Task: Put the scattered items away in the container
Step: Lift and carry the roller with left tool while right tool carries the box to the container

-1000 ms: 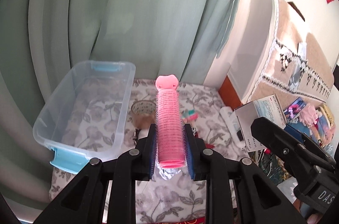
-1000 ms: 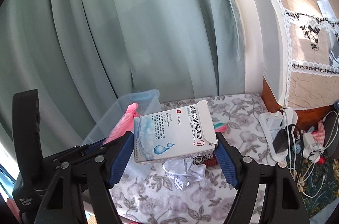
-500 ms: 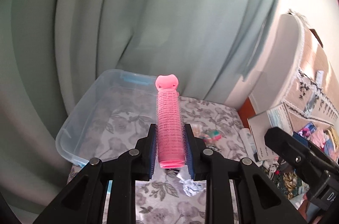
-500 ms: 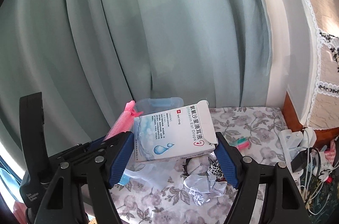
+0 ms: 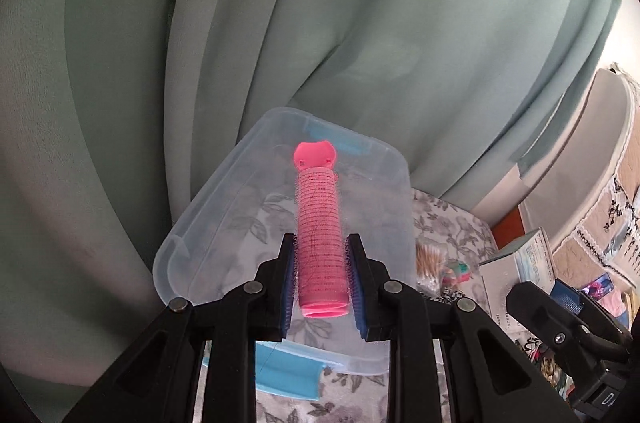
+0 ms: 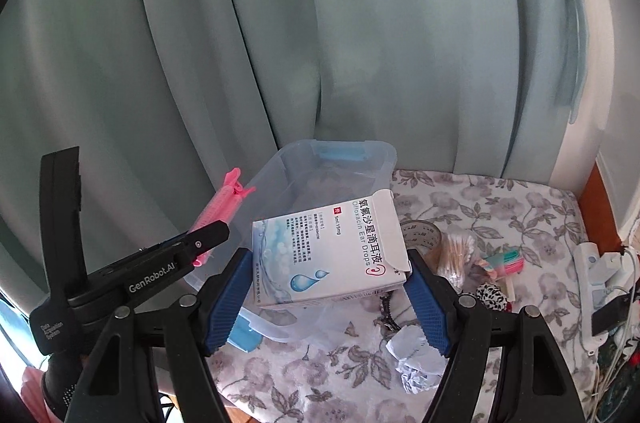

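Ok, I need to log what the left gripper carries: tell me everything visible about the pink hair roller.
The pink cylindrical hair roller has a ribbed, bristly body and a smooth plastic clip tab at its far end. It is clamped near its open hollow end between the left gripper pads, pointing away, above the clear plastic storage bin. Nothing else touches it.

**Black frames, blue pads**

Both tools share one build. The left gripper [image 5: 320, 279] has black angular plastic arms with triangular cut-outs, round silver rivets at the joints, and fingers [image 5: 357, 287] faced with ribbed blue pads. The right gripper [image 6: 330, 299] matches it, its blue pads finely textured. Seen from the right wrist, the left tool's black body bears white "GenRobot.AI" lettering and a small "Data Acquisition System" label.
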A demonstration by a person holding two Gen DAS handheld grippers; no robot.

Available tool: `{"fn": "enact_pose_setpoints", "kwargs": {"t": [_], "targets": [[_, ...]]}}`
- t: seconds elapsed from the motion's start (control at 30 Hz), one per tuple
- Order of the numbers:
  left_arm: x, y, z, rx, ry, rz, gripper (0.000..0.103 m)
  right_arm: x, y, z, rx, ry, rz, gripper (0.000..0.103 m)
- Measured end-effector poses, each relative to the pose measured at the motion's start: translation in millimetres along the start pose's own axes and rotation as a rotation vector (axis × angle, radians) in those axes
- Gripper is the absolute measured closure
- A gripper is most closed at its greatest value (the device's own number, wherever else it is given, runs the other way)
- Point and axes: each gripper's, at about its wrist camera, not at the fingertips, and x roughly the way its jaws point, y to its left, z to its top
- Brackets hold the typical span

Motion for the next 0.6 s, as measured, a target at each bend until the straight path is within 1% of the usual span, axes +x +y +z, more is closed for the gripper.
{"fn": "enact_pose_setpoints", "kwargs": {"t": [0.27,0.43,0.6], "targets": [[16,22,0,-0.025,0.040,0.007,0.078,37,21,2,-0.039,0.080,0.027,0.025],[29,33,-1,-0.041,0.070,0.011,0.078,61,24,-2,-0.043,0.133,0.030,0.025],[39,41,-3,-0.058,0.092,0.012,0.078,79,25,-5,-0.050,0.167,0.029,0.025]]}}
